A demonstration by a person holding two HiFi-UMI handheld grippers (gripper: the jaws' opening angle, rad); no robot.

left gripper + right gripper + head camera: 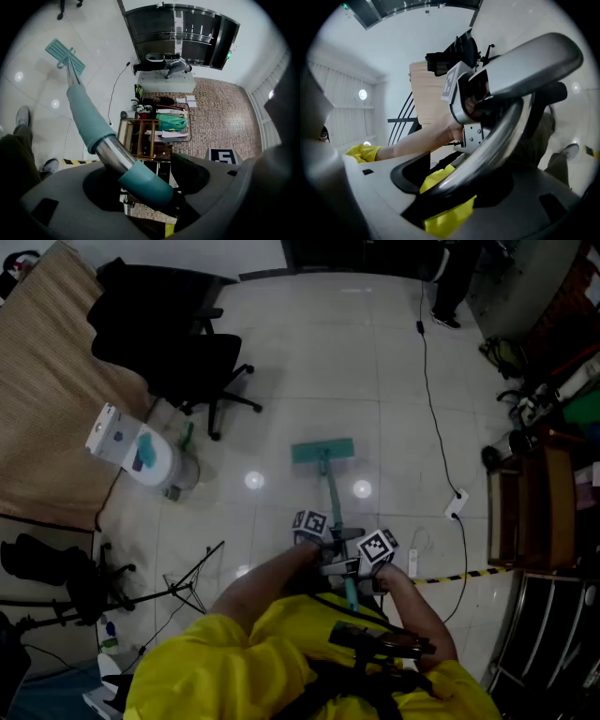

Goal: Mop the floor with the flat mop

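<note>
The left gripper [150, 190] and right gripper [457, 187] are clamping the mop handle [333, 495]; the left is sitting nearer the mop head [322, 451], lying flat ahead.

The person wears a bright yellow short-sleeved shirt [234, 662] with a black harness [370, 645] across the chest, dark olive trousers [16, 164] and a grey shoe [49, 165]. The left gripper [150, 187] and right gripper [454, 187] have smooth grey moulded shells with dark recesses. Each carries a white cube [378, 545] printed with black square markers, and a silver plate [474, 136] with small screws sits below the left one's cube.
</note>
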